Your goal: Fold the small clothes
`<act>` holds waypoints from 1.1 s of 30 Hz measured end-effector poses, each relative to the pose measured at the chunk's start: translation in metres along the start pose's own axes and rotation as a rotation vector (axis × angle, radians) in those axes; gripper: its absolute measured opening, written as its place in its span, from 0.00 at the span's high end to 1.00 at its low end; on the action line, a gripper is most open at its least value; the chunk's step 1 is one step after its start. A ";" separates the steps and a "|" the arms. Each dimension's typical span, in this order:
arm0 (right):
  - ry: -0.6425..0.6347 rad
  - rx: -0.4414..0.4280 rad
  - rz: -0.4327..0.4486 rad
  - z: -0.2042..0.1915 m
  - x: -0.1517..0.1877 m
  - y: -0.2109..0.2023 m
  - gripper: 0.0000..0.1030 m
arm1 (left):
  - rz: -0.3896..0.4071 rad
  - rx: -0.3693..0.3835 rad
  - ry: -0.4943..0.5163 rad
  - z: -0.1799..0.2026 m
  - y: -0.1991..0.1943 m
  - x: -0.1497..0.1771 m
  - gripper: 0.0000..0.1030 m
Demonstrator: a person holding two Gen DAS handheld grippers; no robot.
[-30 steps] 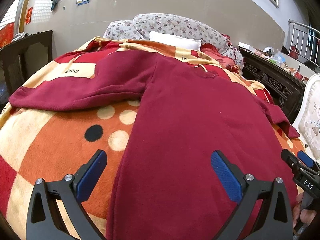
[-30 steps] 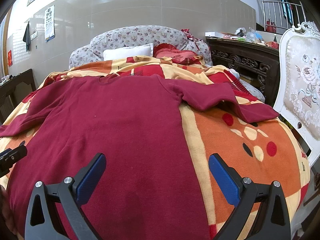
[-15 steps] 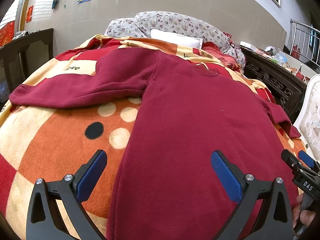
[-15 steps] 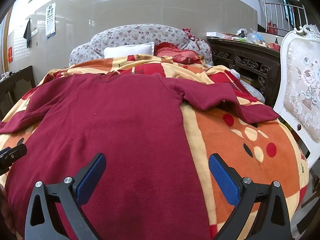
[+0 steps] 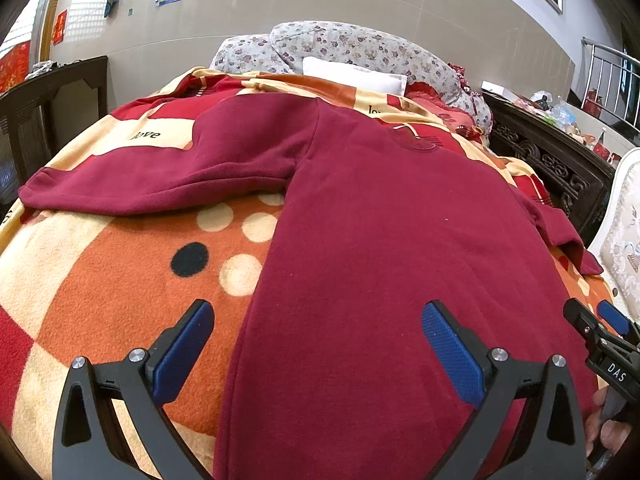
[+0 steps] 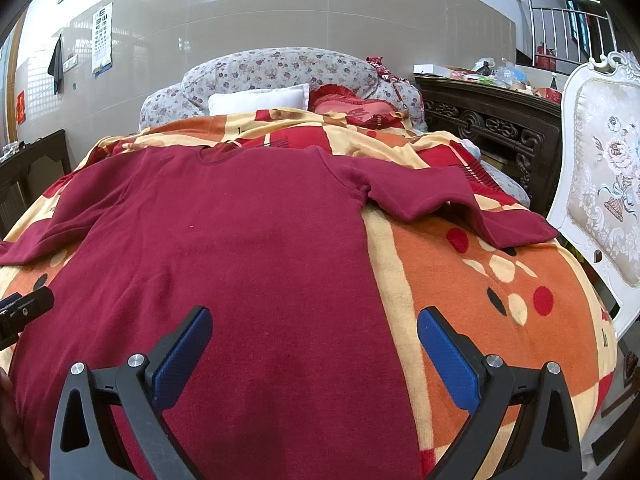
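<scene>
Lay spread flat on the blanket [image 5: 100, 280] of the bed: a dark red long-sleeved top [image 5: 380, 240], neckline at the far end toward the white pillow [image 6: 258, 100] and floral cushions [image 6: 280, 70], hem at the near edge. Stretched out to the left, one sleeve [image 5: 160, 176], across cream and orange patches; ran off to the right, the other sleeve [image 6: 460, 200], toward the white upholstered chair [image 6: 604, 168]. Hovered above the near left side seam with blue pads spread wide and nothing between them: the left tool [image 5: 318, 350]. Hung likewise over the near right seam, spread wide and empty: the right tool [image 6: 314, 350]. Stood beyond the bed on the right, a dark carved cabinet [image 6: 500, 132] with clutter on top. Hung on the tiled far wall, an eye chart [image 6: 102, 42].
</scene>
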State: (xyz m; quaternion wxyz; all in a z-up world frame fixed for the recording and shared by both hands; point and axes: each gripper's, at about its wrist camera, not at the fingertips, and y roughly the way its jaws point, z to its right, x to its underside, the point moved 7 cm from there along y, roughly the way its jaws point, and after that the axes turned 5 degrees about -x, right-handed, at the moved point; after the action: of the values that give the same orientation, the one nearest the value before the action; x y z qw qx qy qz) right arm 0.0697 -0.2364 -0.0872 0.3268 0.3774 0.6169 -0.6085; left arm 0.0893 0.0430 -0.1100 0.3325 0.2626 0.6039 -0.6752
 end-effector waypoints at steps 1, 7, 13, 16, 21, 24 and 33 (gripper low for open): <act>0.001 0.000 0.002 0.000 0.000 0.000 0.00 | 0.000 -0.001 0.000 0.000 0.000 0.000 0.00; 0.001 -0.001 0.006 0.000 0.000 -0.001 0.00 | -0.001 -0.002 0.001 0.000 0.001 0.001 0.00; 0.003 -0.002 0.012 -0.001 -0.001 0.000 0.00 | -0.001 -0.002 0.001 0.000 0.001 0.001 0.00; 0.003 -0.002 0.012 0.000 -0.001 0.000 0.00 | -0.007 -0.009 0.008 0.000 0.002 0.002 0.00; 0.005 -0.004 0.016 -0.001 -0.001 0.000 0.00 | -0.014 -0.019 0.014 0.000 0.004 0.003 0.00; 0.004 -0.003 0.013 -0.001 -0.001 0.000 0.00 | -0.026 -0.023 0.013 0.000 0.007 0.003 0.00; 0.007 -0.009 0.001 -0.002 -0.001 0.000 0.00 | -0.036 -0.042 0.014 -0.002 0.007 0.003 0.00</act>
State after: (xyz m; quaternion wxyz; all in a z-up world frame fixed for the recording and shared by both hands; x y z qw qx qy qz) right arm 0.0705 -0.2350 -0.0865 0.3264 0.3783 0.6205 -0.6045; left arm 0.0923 0.0438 -0.1170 0.3215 0.2492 0.6249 -0.6664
